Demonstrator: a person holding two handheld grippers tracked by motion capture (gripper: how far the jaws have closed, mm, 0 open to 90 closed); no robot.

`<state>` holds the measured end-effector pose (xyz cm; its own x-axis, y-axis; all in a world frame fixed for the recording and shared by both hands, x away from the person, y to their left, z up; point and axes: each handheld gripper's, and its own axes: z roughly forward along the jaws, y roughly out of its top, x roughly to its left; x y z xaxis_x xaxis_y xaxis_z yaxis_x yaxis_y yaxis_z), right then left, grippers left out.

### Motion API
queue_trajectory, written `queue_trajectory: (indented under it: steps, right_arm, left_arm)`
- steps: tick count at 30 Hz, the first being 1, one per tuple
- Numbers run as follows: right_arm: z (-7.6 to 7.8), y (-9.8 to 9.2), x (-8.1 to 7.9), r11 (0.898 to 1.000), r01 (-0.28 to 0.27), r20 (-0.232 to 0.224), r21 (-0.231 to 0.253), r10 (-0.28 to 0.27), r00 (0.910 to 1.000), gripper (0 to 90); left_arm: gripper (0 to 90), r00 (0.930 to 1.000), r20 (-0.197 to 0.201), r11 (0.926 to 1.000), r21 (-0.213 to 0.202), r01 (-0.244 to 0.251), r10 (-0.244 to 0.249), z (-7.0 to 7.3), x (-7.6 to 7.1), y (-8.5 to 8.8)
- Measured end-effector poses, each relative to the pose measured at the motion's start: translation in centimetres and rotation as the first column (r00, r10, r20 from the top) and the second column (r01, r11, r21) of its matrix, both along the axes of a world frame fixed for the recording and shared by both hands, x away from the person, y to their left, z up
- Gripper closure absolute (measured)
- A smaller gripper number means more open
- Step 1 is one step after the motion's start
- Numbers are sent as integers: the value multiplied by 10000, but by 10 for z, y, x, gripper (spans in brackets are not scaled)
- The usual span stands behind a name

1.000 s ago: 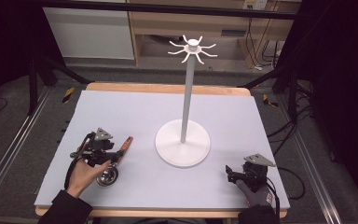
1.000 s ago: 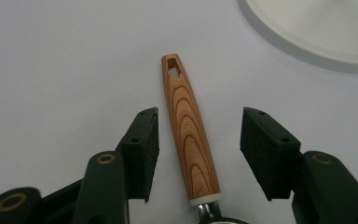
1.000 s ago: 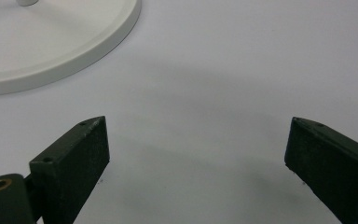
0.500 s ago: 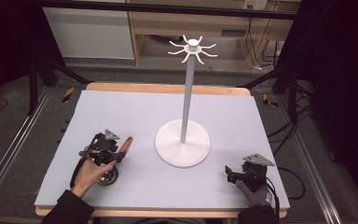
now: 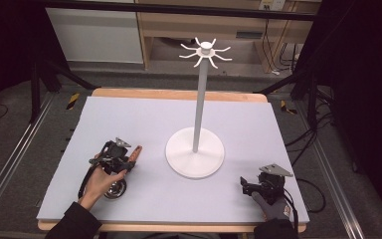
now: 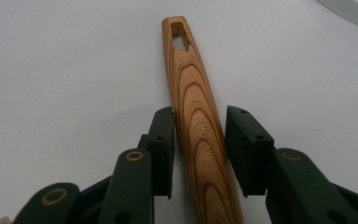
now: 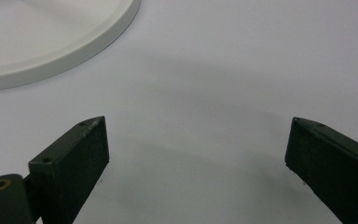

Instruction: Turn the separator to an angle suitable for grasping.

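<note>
High view: the left gripper [image 5: 121, 160] lies near the desk's [image 5: 129, 114] left front corner, over a wooden-handled utensil [image 5: 135, 153]; the hook stand [image 5: 195, 154] is mid-desk.

Left gripper view: the fingers [image 6: 161, 144] have just been closing, bracketing the handle [image 6: 200, 135], not visibly clamped.

Right gripper view: the right gripper [image 7: 196, 163] rests with fingers spread, empty.

A pale lavender-grey mat [image 5: 238, 119] covers a wooden table [image 5: 179, 93] whose light edge shows along the far and near sides. Around it lies grey carpeted floor [image 5: 25, 149], with metal rails [image 5: 5, 164] running diagonally at lower left and lower right. At the top centre stands a light wooden cabinet [image 5: 179, 30], with a white panel [image 5: 94, 35] to its left. Black cables [image 5: 303, 144] trail at the right, where the room falls dark.
</note>
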<state>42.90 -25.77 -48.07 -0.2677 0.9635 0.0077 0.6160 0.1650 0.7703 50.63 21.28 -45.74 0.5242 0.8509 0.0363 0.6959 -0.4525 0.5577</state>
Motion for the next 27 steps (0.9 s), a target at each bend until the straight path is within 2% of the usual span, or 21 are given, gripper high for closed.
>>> queue_trajectory:
  steps: [8, 12, 16, 17, 24, 27]
  right_arm:
    - [-1, 0, 1, 10000, 57, -78, 8, -57, 10000, 65]
    - [-1, 0, 1, 10000, 88, -124, 26, -88, 9999, 64]
    - [-1, 0, 1, 10000, 78, -186, 53, -77, 9998, 63]
    - [-1, 0, 1, 9999, 104, -205, 16, -104, 9997, 63]
    - [-1, -1, 1, 10000, 81, -176, 8, -81, 9998, 63]
    - [-1, -1, 1, 9999, 110, -177, 67, -109, 9998, 63]
  left_arm:
    - [609, 9996, -285, 10000, -38, -23, 22, -2, 3, 0]
    - [609, 9997, -238, 10000, 72, -43, 44, -2, 3, -2]
    - [649, 9988, -366, 9995, 3, -326, 326, -1, 3, -4]
    - [673, 9988, -366, 9995, 3, -326, 326, -1, 3, -4]
    - [679, 9993, -374, 10000, -9, -32, 32, -1, 3, 0]
    - [685, 9990, -444, 9997, -234, -33, 23, 0, 2, 3]
